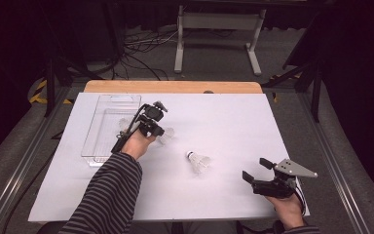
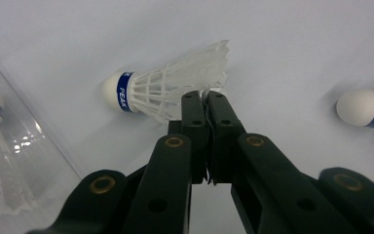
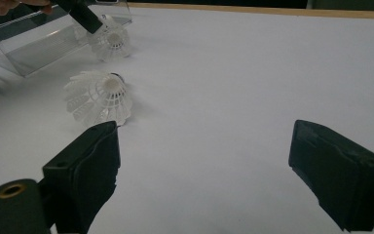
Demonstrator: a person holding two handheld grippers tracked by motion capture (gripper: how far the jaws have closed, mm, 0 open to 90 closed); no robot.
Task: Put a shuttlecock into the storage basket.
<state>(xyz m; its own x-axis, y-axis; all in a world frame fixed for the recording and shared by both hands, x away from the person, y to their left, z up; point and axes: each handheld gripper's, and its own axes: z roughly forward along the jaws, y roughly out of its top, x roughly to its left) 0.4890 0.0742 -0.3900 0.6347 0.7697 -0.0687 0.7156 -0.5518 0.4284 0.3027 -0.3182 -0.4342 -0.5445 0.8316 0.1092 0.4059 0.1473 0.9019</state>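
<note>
Left gripper [image 2: 205, 97]: jaws closed tight, pinching feather skirt of shuttlecock [image 2: 165, 85] lying on white table sheet [image 1: 224, 122], just beside clear plastic tray [image 1: 108, 127]. Right gripper [image 3: 204, 161]: jaws wide apart, empty, resting near table's front edge. Second shuttlecock [image 1: 198, 161] lies between grippers.

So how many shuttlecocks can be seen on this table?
3. One shuttlecock is pinched by its skirt in the left gripper beside the clear tray; one lies loose at mid-table; one sits inside the tray. The tray's glare could hide more.
</note>
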